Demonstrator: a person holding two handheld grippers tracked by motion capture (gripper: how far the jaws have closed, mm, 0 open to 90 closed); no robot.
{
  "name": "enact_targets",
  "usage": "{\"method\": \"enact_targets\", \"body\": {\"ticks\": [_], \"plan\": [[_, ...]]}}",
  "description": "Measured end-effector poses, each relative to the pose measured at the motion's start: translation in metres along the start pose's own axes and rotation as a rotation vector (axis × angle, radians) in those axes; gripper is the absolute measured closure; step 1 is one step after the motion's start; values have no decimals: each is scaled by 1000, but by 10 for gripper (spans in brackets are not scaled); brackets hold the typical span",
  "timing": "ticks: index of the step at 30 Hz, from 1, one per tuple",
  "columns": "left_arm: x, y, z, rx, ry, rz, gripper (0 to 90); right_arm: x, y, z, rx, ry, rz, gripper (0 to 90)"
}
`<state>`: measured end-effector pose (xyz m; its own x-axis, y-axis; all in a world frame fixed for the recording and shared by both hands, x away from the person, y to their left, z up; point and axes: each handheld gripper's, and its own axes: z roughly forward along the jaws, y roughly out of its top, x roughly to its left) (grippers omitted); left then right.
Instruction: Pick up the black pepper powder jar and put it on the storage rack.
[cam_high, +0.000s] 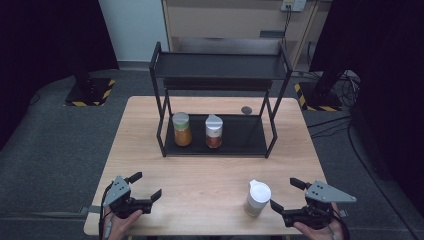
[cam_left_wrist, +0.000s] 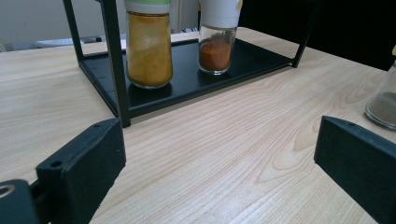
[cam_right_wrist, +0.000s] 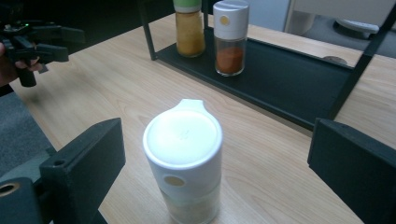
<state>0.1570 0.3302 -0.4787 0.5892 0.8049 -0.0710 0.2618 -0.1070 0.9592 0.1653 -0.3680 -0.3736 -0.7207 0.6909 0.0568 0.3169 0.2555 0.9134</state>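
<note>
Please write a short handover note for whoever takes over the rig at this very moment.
Left gripper: open, holding nothing, near the table's front left corner.
Right gripper: open, jaws on either side of the white-capped shaker without touching it.
That shaker stands upright on the table at front right, off the rack.
Already on the black rack's lower shelf: the green-lidded yellow spice jar and the white-capped red spice shaker, side by side.
Left, probably: grasp the loose shaker and set it on the shelf beside them.
</note>
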Motion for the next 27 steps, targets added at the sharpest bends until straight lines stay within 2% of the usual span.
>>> {"method": "enact_targets", "body": {"ticks": [15, 22, 27], "plan": [[0, 0, 0, 0, 2, 0, 1, 6, -4, 21, 30, 24, -15, 48], [0, 0, 0, 1, 1, 1, 1, 8, -5, 32, 50, 25, -6, 51], [0, 0, 0, 2, 1, 2, 1, 13, -5, 38, 64, 9, -10, 54]]}}
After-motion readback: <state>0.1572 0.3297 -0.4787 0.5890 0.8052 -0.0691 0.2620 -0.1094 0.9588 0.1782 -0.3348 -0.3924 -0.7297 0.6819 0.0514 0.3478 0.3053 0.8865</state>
